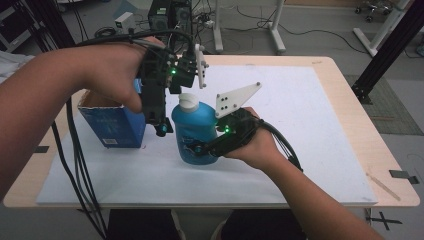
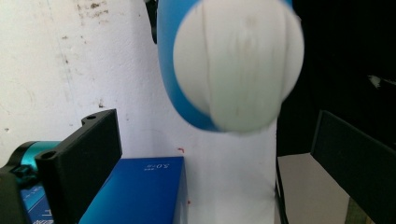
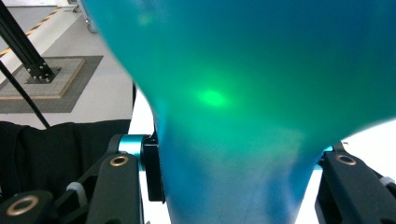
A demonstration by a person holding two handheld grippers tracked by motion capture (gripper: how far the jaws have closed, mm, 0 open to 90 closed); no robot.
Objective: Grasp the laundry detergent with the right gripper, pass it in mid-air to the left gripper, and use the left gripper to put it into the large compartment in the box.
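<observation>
The right tool [image 1: 200, 148] clamps the blue bottle [image 1: 192, 131]; the left tool [image 2: 212, 154] gapes over its white cap [image 2: 238, 63]. The blue box [image 2: 140, 191] reads "5.0".

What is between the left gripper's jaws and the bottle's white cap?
Nothing: in the left gripper view the left gripper stands open, with bare gap up to the white cap of the blue bottle.

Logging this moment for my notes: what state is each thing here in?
Blue bottle: upright on the white mat, clamped low down.
White cap: on the bottle.
Blue box: standing, top open.
Right gripper: shut on the bottle.
Left gripper: open, above the cap.
</observation>
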